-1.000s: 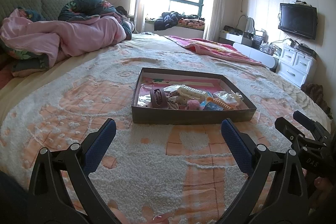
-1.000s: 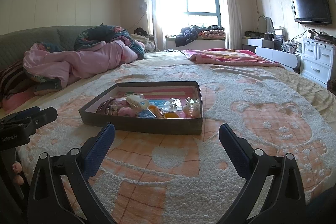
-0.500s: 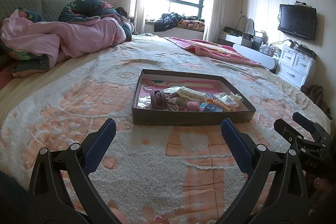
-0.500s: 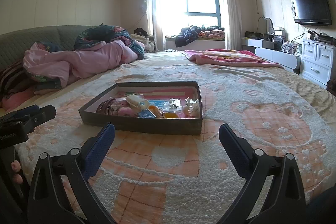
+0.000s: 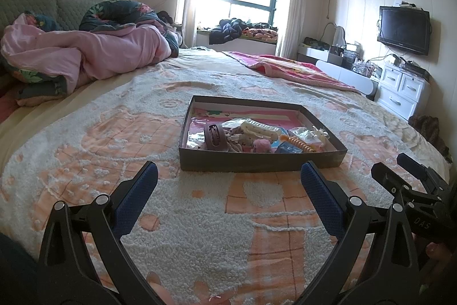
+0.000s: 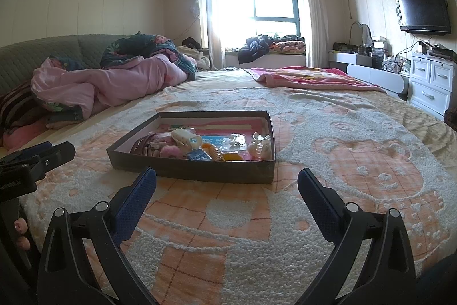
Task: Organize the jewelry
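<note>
A shallow dark cardboard box with a pink floor lies on the bed's blanket, also in the right wrist view. It holds a jumble of hair and jewelry items: a mauve hair clip, a cream claw clip, a pink pompom, an orange spiral tie and small clear bags. My left gripper is open and empty, just short of the box's near wall. My right gripper is open and empty, in front of the box's near right corner.
The bed has a cream and orange bear-pattern blanket. A heap of pink bedding lies at the left, a pink cover at the far right. White drawers and a wall television stand to the right.
Both grippers have drifted slightly nearer the box, and the left view has tilted down a little. Both stay open and empty. Nothing in the box moved.
</note>
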Available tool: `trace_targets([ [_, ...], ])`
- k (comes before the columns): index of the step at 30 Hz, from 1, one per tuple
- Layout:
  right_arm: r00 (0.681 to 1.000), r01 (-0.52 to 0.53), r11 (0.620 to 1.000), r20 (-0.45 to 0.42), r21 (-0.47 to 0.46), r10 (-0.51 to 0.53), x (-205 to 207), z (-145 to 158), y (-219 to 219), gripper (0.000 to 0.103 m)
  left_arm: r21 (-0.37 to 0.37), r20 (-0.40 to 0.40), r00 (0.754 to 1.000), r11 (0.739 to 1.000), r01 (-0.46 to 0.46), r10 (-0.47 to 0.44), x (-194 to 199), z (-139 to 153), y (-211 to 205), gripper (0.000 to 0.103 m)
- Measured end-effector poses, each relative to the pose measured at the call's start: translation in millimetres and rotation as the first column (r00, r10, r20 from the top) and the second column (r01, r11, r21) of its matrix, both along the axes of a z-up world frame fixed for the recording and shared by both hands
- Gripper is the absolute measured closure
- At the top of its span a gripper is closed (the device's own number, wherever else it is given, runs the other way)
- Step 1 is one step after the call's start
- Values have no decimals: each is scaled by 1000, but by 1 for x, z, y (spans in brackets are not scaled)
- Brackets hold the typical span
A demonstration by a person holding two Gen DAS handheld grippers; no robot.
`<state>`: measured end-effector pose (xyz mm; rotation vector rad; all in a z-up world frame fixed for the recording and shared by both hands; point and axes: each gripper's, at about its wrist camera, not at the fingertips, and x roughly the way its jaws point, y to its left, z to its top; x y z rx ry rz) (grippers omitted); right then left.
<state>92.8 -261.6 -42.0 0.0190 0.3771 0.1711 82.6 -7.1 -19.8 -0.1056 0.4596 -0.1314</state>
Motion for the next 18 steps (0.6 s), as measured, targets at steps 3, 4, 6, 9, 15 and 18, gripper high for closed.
trace_targets([
  [3,1000,0,1000,3,-3,0,-1,0,0,7,-1,-1,1000,1000,1,-1,1,0,1,11],
  [4,1000,-1,1000,2,-2,1,-1,0,0,7,0,0,1000,1000,1,-1,1,0,0,11],
  [6,1000,0,1000,2,-3,0,-1,0,0,7,0,0,1000,1000,1,-1,0,0,0,11],
  [9,1000,0,1000,3,-3,0,-1,0,0,6,-4,-4,1000,1000,3,-3,1,-1,0,11],
  [15,1000,0,1000,5,-4,0,-1,0,0,7,0,6,1000,1000,4,-4,0,3,-1,11],
  [18,1000,0,1000,4,-3,0,-2,0,-1,7,1,4,1000,1000,2,-2,0,3,-1,11],
])
